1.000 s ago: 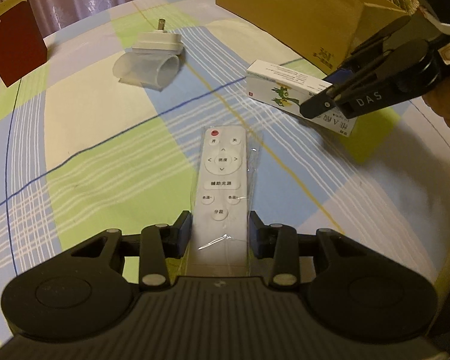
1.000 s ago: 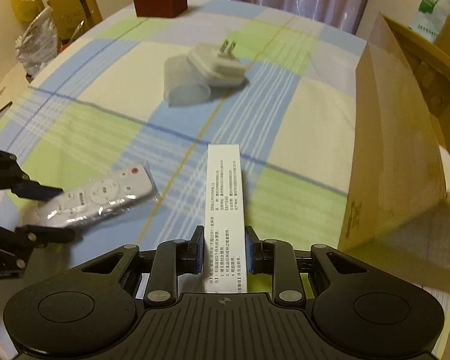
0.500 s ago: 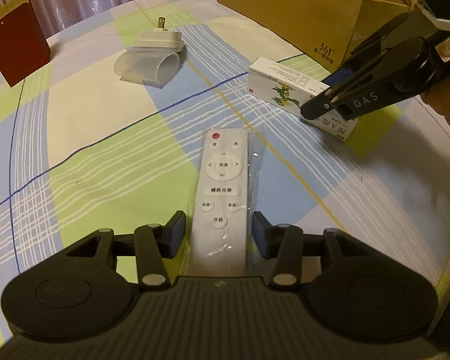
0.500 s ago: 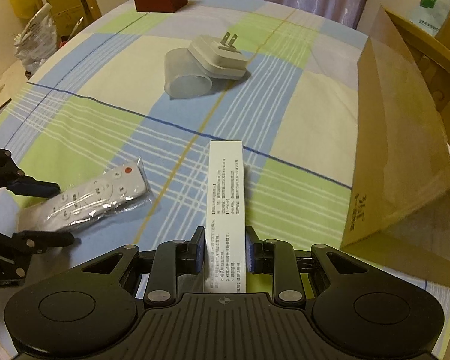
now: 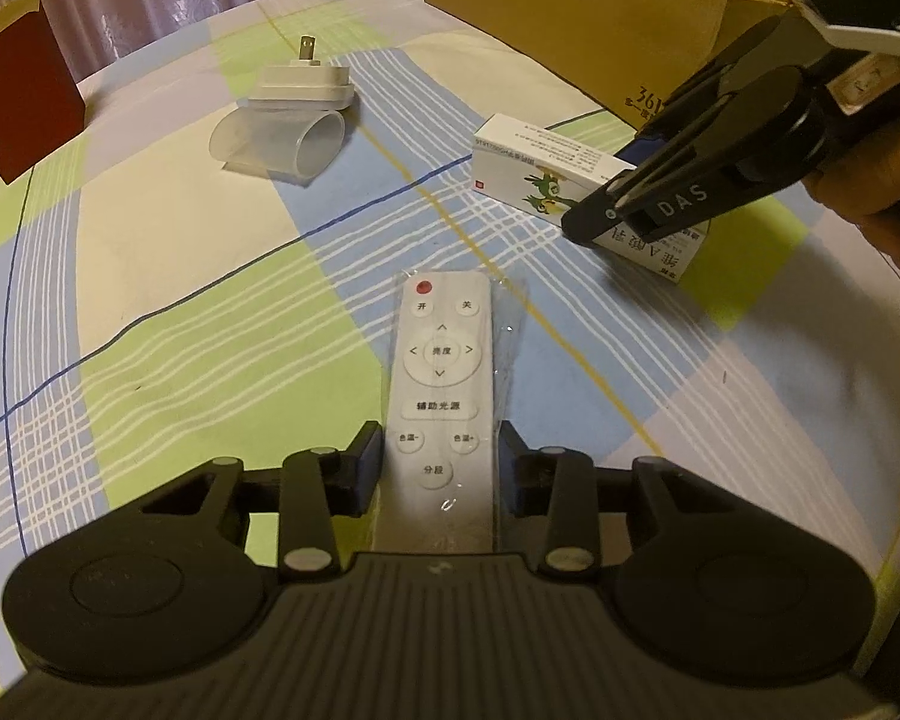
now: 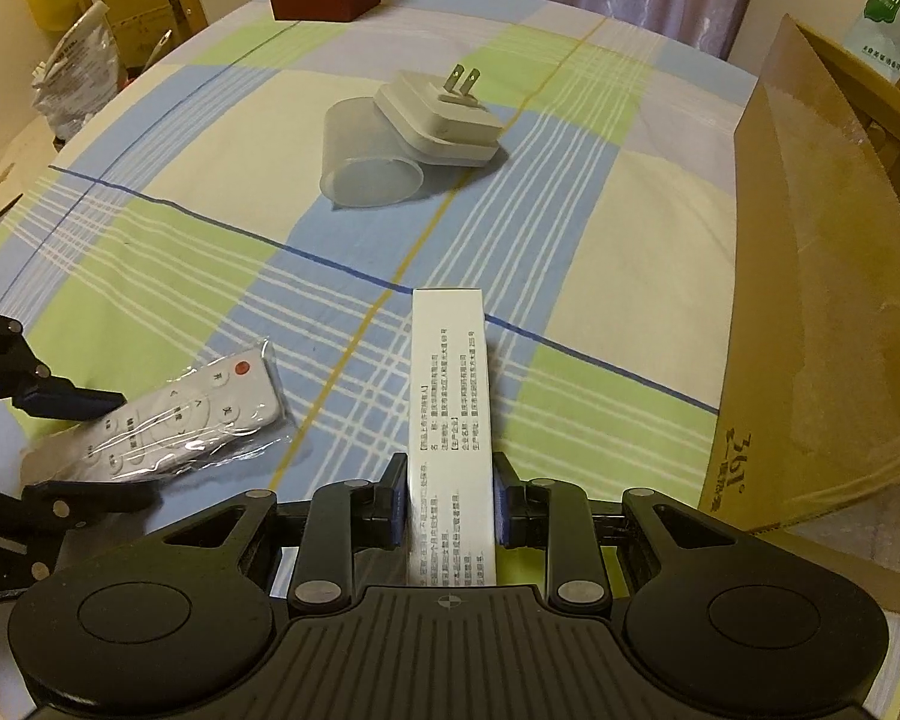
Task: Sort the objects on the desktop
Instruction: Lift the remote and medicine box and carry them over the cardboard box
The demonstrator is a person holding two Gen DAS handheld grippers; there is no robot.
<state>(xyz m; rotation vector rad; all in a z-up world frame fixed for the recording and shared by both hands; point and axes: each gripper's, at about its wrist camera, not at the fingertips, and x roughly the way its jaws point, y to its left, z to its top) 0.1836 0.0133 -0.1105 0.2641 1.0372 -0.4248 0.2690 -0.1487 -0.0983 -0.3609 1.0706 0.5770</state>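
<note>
Checked cloth covers the desk (image 5: 168, 252): left hand-held gripper (image 5: 441, 468) straddles the bagged remote (image 5: 441, 384), jaws apart; right hand-held gripper (image 6: 447, 507) clamps the white carton (image 6: 450, 396) mid-desk; close squarely before lifting.

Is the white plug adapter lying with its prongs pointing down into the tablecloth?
No, the plug adapter rests against a translucent cup with its prongs pointing upward.
</note>
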